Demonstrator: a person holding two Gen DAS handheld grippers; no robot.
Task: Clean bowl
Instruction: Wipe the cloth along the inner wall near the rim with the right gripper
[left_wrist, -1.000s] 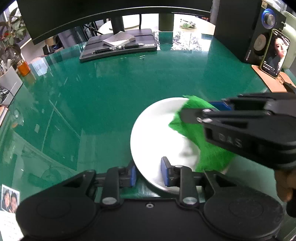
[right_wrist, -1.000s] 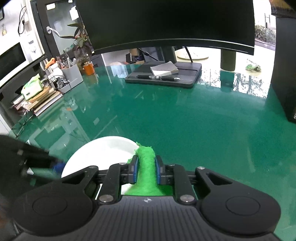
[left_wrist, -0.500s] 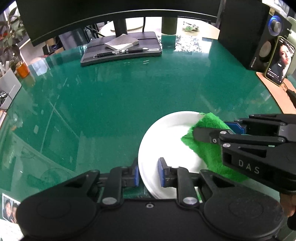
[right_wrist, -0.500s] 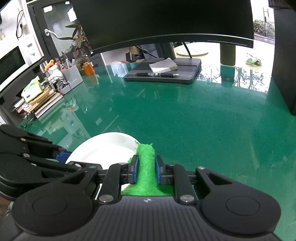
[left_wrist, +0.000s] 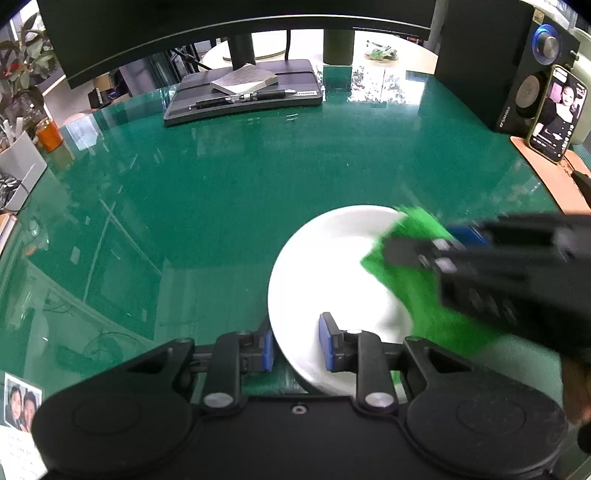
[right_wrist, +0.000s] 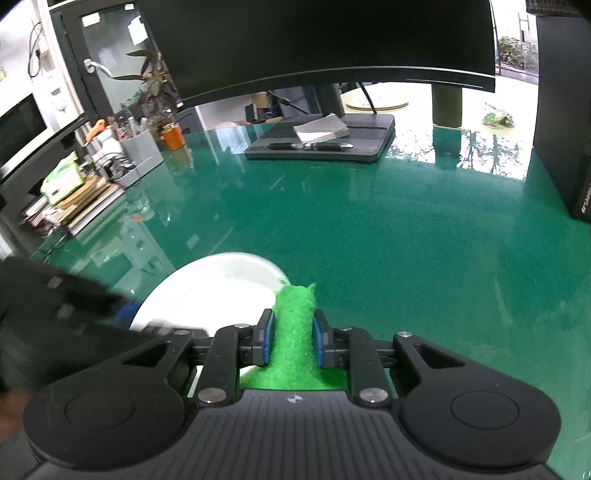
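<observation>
Near the front edge of the green surface (left_wrist: 258, 192) sits the white bowl (left_wrist: 325, 273). The left tool (left_wrist: 296, 349) pinches its near rim between blue pads. The right tool (right_wrist: 292, 338) clamps a green cloth (right_wrist: 293, 325), its jaws easing apart slightly, the cloth lying over the bowl's right side.

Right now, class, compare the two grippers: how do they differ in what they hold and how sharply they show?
The left gripper clamps the white bowl's rim; the right gripper pinches a green cloth lying in that bowl. In the left wrist view, the left gripper looks sharp and the right is motion-blurred. Both have black bodies and blue pads.
</observation>
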